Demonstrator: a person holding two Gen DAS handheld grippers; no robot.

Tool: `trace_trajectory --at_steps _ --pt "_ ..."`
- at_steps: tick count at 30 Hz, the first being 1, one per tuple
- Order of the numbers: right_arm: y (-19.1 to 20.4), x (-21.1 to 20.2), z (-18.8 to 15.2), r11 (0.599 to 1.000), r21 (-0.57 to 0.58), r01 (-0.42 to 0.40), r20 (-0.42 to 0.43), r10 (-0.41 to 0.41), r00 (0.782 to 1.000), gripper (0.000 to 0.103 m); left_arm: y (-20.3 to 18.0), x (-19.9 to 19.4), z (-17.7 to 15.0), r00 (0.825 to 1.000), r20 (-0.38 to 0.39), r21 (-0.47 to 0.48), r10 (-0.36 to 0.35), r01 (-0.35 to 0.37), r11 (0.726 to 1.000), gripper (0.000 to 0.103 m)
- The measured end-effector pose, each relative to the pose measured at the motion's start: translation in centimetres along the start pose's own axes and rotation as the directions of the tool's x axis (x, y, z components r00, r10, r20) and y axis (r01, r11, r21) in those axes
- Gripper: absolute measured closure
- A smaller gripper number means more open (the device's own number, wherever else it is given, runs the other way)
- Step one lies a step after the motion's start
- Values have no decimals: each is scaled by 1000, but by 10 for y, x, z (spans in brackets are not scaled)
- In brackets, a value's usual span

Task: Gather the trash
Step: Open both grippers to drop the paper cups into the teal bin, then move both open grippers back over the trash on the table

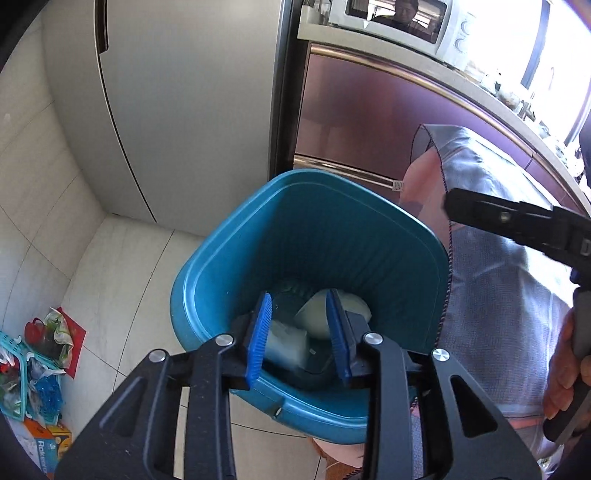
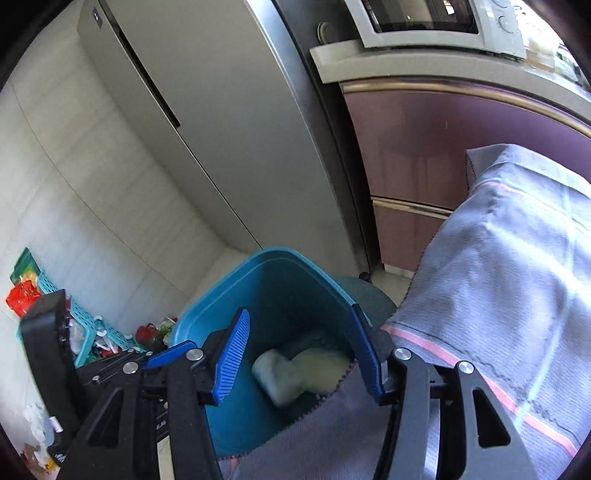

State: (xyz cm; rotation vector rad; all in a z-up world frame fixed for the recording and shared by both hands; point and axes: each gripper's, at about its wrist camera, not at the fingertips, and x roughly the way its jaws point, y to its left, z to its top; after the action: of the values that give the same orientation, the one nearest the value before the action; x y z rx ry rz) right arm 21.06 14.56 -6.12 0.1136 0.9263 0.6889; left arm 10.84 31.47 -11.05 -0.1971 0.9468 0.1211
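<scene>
Below both grippers: teal plastic bin [image 1: 236, 258], rounded-square mouth, thick rolled rim, faint vertical ribbing on the inner wall. It stands on pale glossy floor tiles [image 1: 122, 266] beside a brushed-steel fridge [image 1: 184, 110].

Trash sits at the bin bottom: a pale yellowish crumpled wad [image 1: 352, 308] and a whitish translucent packet [image 1: 286, 345], soft and creased, touching each other.

Left gripper [image 1: 301, 338]: black frame, blue ribbed pads, jaws partly apart, nothing pinched. In its own view the wad sits at about 1 o'clock of the gap, the packet at about 7 o'clock, both deeper in the bin, clear of the pads.

Right gripper [image 2: 301, 356]: same build, jaws roughly half spread and empty. Trash lies between its pads in the right wrist view, down inside the bin, not touched.

Grey woven cloth [image 2: 498, 258] with pink stripes and a stitched dark hem drapes over the bin edge at 3 to 5 o'clock. Purple glossy cabinet [image 2: 443, 147] at 1 o'clock, microwave [image 2: 424, 22] at 12. Teal lattice basket [image 2: 86, 321] with mixed clutter at 9 o'clock.
</scene>
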Motion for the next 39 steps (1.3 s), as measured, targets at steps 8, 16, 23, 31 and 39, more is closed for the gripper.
trace_trajectory --at_steps 8,16,23,31,39 --pt "-4 -75 -16 998 -48 -38 116 43 992 40 -36 -55 -8 985 159 86 -73 60 995 48" --pt "-35 -181 -60 998 -57 32 276 -15 961 34 -128 -106 -37 931 226 320 -285 205 925 39" --pt "-90 -267 -125 976 95 197 368 -218 904 33 -224 -106 -76 858 49 464 -512 434 772 38" --pt "-159 -315 -193 890 326 317 326 -421 846 33 -302 -97 -114 787 -120 495 -605 575 651 38" --pt "-213 -313 -233 829 501 249 273 -425 863 34 -339 -80 -123 749 -242 459 -617 648 607 37"
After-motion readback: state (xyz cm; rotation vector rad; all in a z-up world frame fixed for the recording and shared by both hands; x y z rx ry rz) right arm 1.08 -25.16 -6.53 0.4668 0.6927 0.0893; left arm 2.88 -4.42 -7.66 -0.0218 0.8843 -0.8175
